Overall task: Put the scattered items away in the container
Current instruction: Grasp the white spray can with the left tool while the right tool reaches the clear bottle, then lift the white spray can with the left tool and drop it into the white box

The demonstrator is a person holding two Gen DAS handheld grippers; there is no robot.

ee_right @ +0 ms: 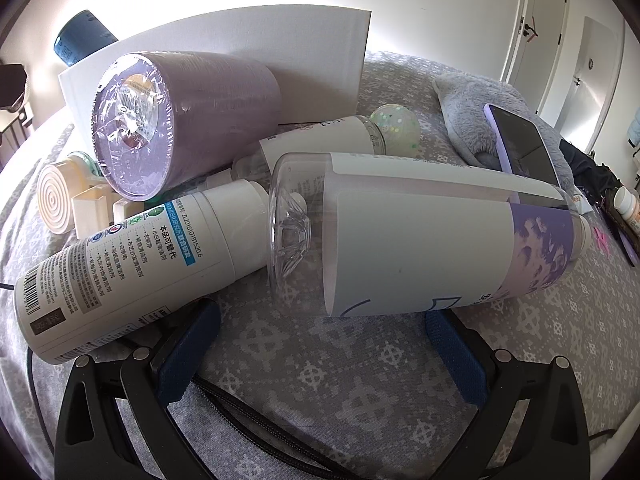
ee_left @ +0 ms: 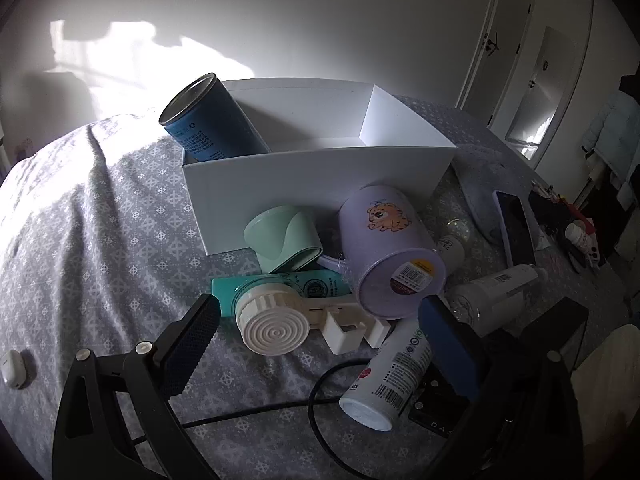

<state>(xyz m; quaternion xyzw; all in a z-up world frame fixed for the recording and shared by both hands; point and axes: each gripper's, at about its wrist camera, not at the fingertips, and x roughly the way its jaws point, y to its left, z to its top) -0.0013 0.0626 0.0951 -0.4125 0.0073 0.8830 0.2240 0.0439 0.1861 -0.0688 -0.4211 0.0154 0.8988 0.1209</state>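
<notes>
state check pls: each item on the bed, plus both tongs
white box: upright, open top
blue can: leaning inside box
purple cup: on its side, outside box
clear bottle: on its side
white spray bottle: on its side
left tongs: open, empty
right tongs: open, empty

Both grippers are wide open right now, nothing between the pads on either one. The left gripper point(ee_left: 320, 340) tilts a bit, its left finger sitting lower and nearer the camera than the blue-padded right one. The right gripper point(ee_right: 320, 336) sits level, both blue pads point(ee_right: 188, 356) spread evenly apart, pointing straight ahead and low.
</notes>
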